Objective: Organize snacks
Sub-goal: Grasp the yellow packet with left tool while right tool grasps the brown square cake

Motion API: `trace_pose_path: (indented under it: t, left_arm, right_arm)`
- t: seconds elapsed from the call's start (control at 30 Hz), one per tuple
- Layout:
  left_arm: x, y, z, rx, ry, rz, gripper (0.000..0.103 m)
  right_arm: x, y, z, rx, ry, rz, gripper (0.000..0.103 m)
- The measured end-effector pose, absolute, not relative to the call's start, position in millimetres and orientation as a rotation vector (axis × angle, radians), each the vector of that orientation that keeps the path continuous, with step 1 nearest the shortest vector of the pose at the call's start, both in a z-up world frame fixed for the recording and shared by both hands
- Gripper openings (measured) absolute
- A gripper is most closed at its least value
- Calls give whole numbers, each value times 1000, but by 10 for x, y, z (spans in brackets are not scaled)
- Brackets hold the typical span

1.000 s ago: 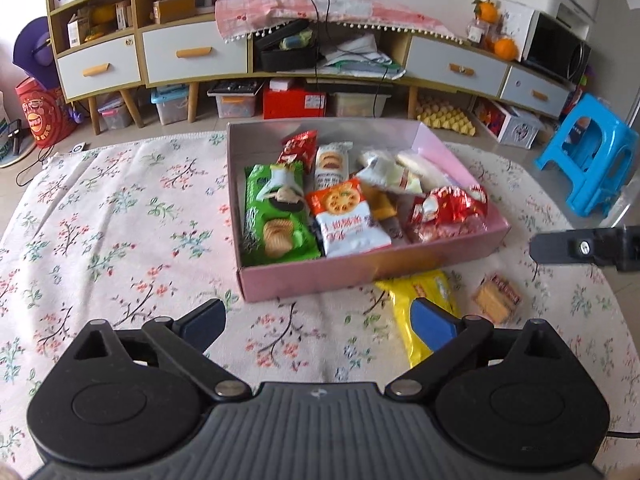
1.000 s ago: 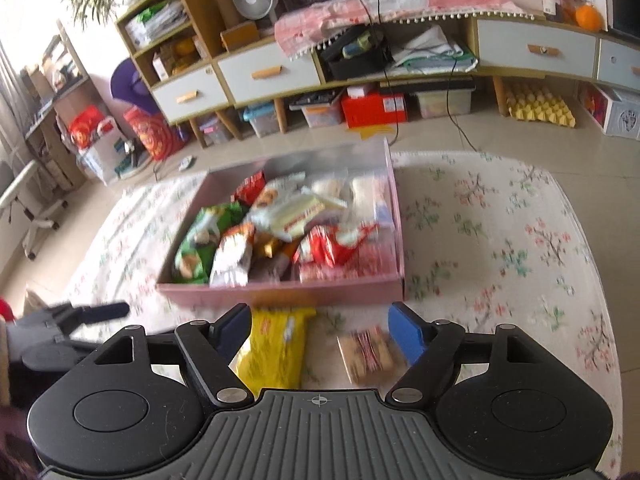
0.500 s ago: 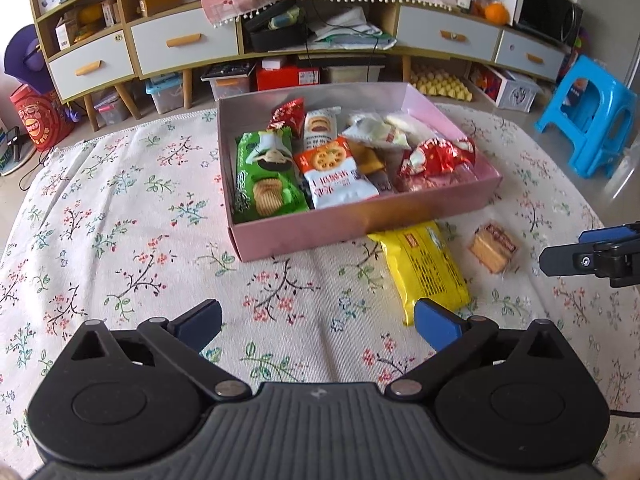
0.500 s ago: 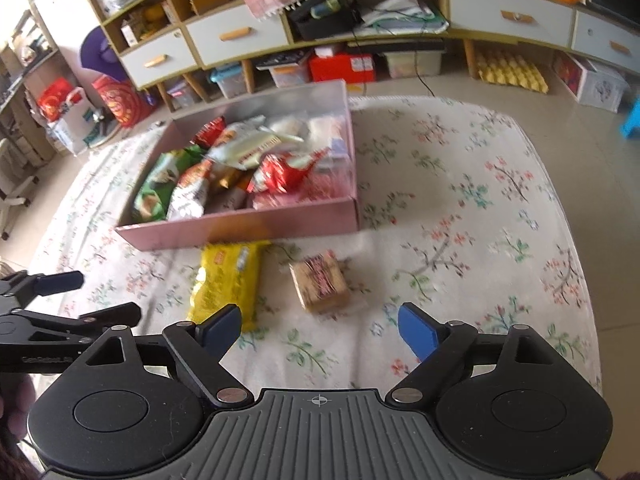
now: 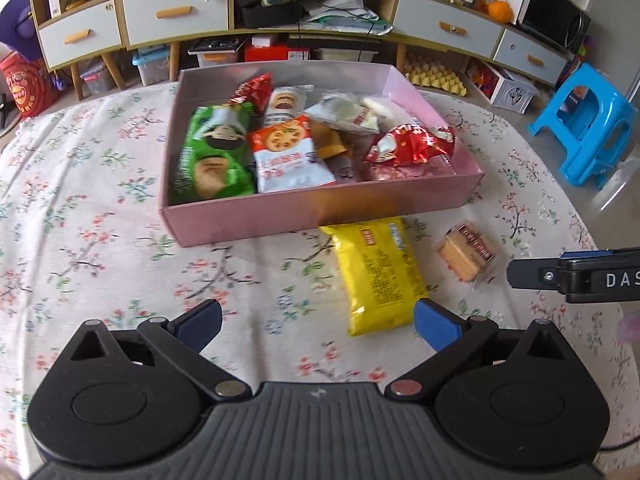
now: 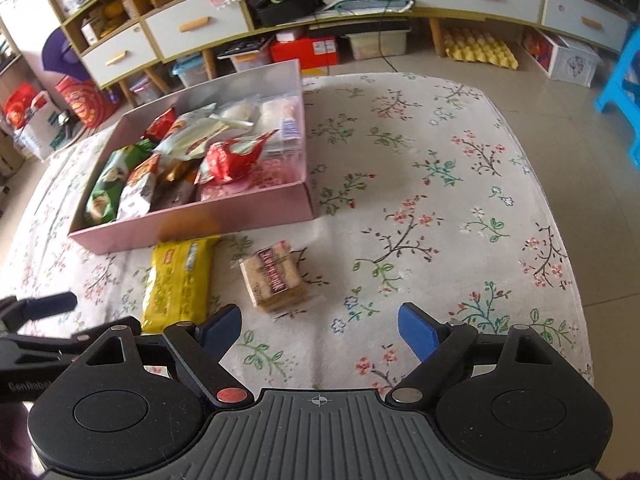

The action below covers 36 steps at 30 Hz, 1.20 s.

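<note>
A pink box (image 5: 320, 210) (image 6: 192, 226) holds several snack packets on the flowered tablecloth. In front of it lie a yellow packet (image 5: 378, 276) (image 6: 180, 280) and a small clear-wrapped cracker pack (image 5: 466, 252) (image 6: 276, 276). My left gripper (image 5: 318, 320) hovers open over the cloth, its right fingertip beside the yellow packet's near end. My right gripper (image 6: 320, 330) is open and empty, just short of the cracker pack. Each gripper's finger shows at the edge of the other's view.
The flowered tablecloth (image 6: 420, 168) stretches wide to the right of the box. Behind the table stand a low cabinet with drawers (image 5: 168, 16), storage bins on the floor and a blue plastic stool (image 5: 584, 124). An egg tray (image 6: 478, 50) lies on the floor.
Both grippers have tilted down and sunk toward the cloth. The yellow packet and cracker pack now lie farther out ahead of the fingers. The right gripper's jaws have spread wider.
</note>
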<state>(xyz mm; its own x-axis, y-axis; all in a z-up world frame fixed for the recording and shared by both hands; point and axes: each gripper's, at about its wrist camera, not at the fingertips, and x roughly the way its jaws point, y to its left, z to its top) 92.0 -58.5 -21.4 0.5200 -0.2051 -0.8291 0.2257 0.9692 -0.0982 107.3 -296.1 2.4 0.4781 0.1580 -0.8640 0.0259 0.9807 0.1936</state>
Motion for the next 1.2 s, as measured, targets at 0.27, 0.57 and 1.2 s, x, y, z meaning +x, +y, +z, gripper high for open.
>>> trace_pose_path:
  t: [0.27, 0.57, 1.2]
  left_arm:
    - [1016, -820, -355, -2, 990, -251, 90]
    - [1026, -840, -384, -26, 959, -288, 51]
    - [938, -250, -286, 21, 979, -228, 45]
  right_arm:
    - [1172, -3049, -62, 215, 1082, 47, 88]
    - [1227, -2974, -127, 195, 1094, 67, 88]
    - [1315, -2493, -260, 96, 1115, 136, 88]
